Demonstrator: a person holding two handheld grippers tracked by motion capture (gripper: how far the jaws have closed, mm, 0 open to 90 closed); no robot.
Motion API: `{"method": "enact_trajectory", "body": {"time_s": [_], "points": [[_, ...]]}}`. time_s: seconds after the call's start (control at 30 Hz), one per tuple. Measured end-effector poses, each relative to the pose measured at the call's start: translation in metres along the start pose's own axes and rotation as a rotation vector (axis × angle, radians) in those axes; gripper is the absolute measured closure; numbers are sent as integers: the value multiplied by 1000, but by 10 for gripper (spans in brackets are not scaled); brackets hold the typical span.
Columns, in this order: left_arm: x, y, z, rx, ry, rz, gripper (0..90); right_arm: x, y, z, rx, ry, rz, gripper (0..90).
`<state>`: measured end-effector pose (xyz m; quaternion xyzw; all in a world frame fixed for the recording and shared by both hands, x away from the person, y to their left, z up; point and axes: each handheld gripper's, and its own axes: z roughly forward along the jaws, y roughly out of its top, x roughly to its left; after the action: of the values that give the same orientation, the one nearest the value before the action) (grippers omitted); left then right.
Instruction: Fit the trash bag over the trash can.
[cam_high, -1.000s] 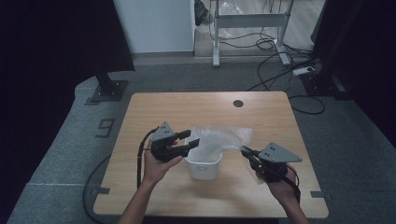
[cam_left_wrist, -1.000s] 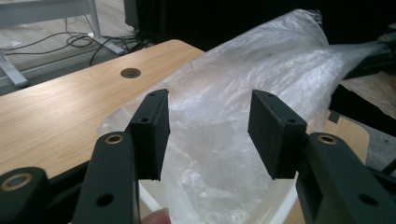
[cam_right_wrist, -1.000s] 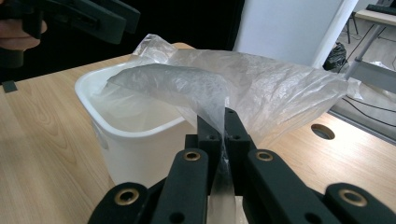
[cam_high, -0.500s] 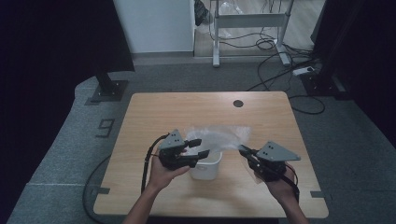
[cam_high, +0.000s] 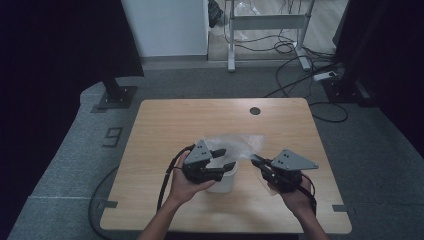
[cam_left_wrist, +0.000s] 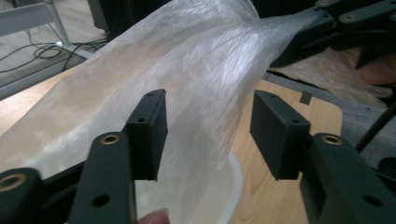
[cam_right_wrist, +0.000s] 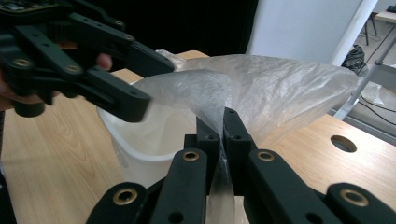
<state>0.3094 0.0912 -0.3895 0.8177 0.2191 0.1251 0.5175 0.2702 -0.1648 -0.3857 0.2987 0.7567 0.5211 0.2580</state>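
That plastic bag (cam_right_wrist: 280, 88) is thin, floppy and slippery, draped over the white bin (cam_high: 223, 179) on the desk (cam_high: 165, 125); right gripper (cam_right_wrist: 223, 122) is clenched on its edge; left gripper (cam_left_wrist: 208, 133) gapes wide around the film; I'd grab the rim.

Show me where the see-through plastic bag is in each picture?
High view: the plastic bag lies mid-table, between the two grippers.
Left gripper view: the bag stretches from top right down past the open jaws.
Right gripper view: the bag spreads across the middle, its edge pinched in the jaws.
Shared landmark: the white tub under it.
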Motion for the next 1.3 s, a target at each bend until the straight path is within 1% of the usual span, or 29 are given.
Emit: {"method": "enact_trajectory", "body": {"time_s": [0.03,0.1,0.17,0.23,0.27,0.33,0.37,0.43,0.47,0.5,0.57,0.67,0.73,0.8,0.83,0.9,0.93,0.97,1.03,1.13,1.17,1.2,1.3], "points": [[-1,1,2,1,2,0,485,1,1,1,1,3,-4,876],[-3,3,5,2,13,12,523,3,1,3,3,9,-7,871],[-5,4,6,0,18,20,612,4,2,4,4,14,-11,864],[-5,3,6,-15,21,18,718,5,2,4,3,20,-12,846],[-4,2,5,-27,21,18,751,5,2,4,2,23,-11,829],[-2,1,4,-42,19,1,814,6,2,3,-6,34,-12,762],[-1,0,4,-50,24,-6,836,7,2,2,-16,34,-15,699],[2,-2,1,-69,32,-21,861,9,3,-2,-44,11,-27,599],[2,-2,1,-69,32,-21,867,11,4,-6,-61,3,-32,549],[5,-4,-2,-82,51,-36,870,12,5,-10,-75,-4,-32,519],[8,-6,-5,-93,54,-49,872,15,8,-19,-113,-13,-35,477],[11,-9,-10,-101,65,-62,873,17,10,-28,-137,-18,-31,427],[13,-12,-14,-112,84,-74,872,17,10,-36,-156,-10,-22,402],[17,-14,-19,-122,93,-93,872,18,9,-44,-179,-6,-7,382],[19,-16,-21,-128,96,-106,872,18,8,-47,-188,0,-8,376],[24,-20,-26,-142,108,-133,875,19,5,-53,-208,10,-12,369],[24,-20,-26,-142,108,-133,877,20,3,-55,-215,14,-13,366],[27,-24,-30,-153,113,-153,877,20,3,-55,-215,14,-13,366],[31,-29,-34,-158,127,-169,878,17,-4,-63,-236,17,1,365],[39,-37,-42,-164,138,-202,877,12,-8,-64,-232,20,13,365],[40,-38,-43,-165,141,-208,878,11,-9,-64,-227,29,19,364],[42,-39,-44,-166,143,-217,878,12,-11,-63,-219,33,19,361],[46,-40,-45,-167,156,-231,878,15,-14,-60,-199,23,12,359]]}}
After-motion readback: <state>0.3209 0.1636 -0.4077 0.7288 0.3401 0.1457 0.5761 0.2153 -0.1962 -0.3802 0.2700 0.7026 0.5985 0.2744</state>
